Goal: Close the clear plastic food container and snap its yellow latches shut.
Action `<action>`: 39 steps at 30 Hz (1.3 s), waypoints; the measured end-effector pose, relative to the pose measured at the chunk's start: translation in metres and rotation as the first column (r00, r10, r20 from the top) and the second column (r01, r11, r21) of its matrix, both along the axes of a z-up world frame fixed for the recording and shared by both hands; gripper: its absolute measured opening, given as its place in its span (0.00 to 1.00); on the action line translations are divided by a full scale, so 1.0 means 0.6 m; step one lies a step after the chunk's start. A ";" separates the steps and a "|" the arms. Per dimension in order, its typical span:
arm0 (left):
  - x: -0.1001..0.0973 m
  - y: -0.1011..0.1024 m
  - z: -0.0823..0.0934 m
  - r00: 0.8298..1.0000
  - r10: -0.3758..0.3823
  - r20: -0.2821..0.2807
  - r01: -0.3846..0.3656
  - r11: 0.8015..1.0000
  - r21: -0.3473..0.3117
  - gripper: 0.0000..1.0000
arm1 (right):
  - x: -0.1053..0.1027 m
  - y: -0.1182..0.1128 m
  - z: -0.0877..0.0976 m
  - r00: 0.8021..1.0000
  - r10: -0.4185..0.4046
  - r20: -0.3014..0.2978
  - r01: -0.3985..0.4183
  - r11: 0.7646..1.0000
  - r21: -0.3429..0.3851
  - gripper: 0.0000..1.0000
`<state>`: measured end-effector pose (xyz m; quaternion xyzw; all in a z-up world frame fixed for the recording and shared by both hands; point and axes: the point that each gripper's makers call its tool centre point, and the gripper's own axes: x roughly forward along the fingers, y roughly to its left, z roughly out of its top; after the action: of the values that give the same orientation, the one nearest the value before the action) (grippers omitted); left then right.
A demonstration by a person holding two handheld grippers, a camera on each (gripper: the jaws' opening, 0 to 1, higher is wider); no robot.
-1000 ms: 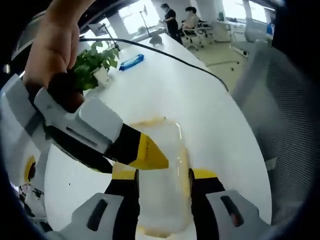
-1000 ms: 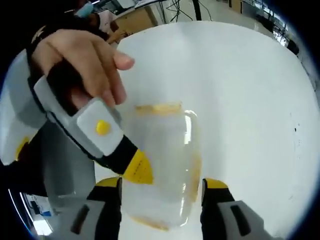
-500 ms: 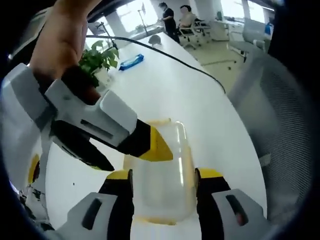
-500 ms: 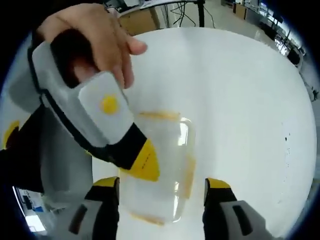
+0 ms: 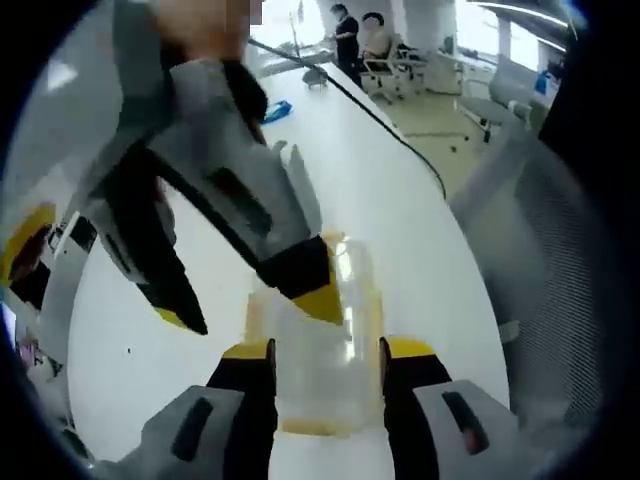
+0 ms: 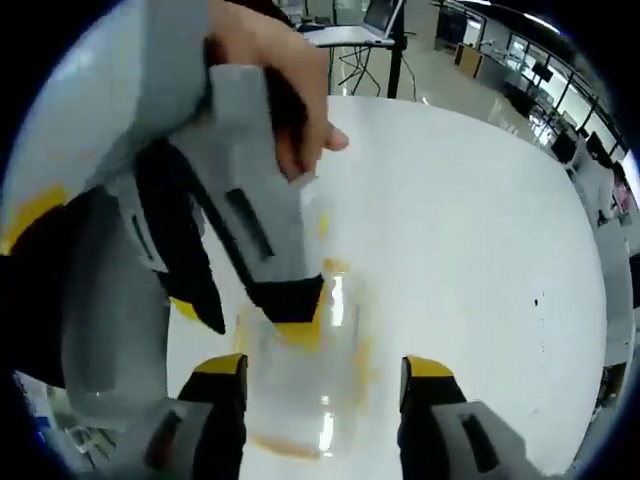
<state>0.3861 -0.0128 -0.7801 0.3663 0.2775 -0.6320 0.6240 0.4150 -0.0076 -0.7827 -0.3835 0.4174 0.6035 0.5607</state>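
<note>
The clear plastic food container (image 5: 322, 395) lies flat on the white table (image 5: 400, 230), its lid down and yellow latch edges (image 5: 305, 428) along its rim. My left gripper (image 5: 325, 348) is open, its jaws straddling the container's sides. My right gripper (image 5: 250, 308), held by a hand, comes down from the upper left, open, with one yellow tip on the lid. In the right gripper view the container (image 6: 300, 410) sits between the open right gripper (image 6: 323, 365) jaws. There the left gripper (image 6: 248, 316) is open, one tip resting on the lid's far end.
A black cable (image 5: 400, 140) runs across the table past a blue item (image 5: 272, 112). A mesh office chair (image 5: 560, 250) stands off the right edge, and people sit at the far end (image 5: 350, 35). Bare white tabletop (image 6: 470, 230) spreads beyond the container.
Both views have tilted and drawn nearer, so the other gripper looms larger and steeper in each. The potted plant has left the left gripper view. The container has stayed between the jaws.
</note>
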 end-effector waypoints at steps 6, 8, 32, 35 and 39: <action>0.032 0.010 0.000 0.998 0.049 -0.032 -0.049 0.999 -0.010 0.45 | -0.008 0.016 0.015 0.994 -0.098 0.040 0.092 0.987 0.130 0.59; 0.039 0.006 0.006 0.991 0.103 -0.081 -0.107 0.993 -0.047 0.49 | -0.010 0.014 0.011 0.989 -0.139 0.046 0.131 0.981 0.146 0.60; 0.082 0.030 0.000 0.880 0.463 -0.108 -0.470 0.881 -0.052 0.41 | 0.010 -0.015 -0.006 0.841 -0.541 -0.002 0.523 0.813 0.255 0.54; 0.083 0.040 -0.010 0.854 0.512 -0.094 -0.517 0.855 -0.037 0.45 | 0.011 -0.028 -0.011 0.778 -0.628 0.007 0.607 0.755 0.249 0.53; 0.092 0.053 -0.011 0.770 0.625 -0.124 -0.635 0.771 -0.054 0.42 | 0.012 -0.047 -0.021 0.656 -0.755 0.016 0.726 0.636 0.260 0.54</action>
<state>0.4414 0.0191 -0.7867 0.1909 0.3850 -0.4157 0.8016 0.4224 -0.0355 -0.7954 -0.1469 0.4293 0.3394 0.8240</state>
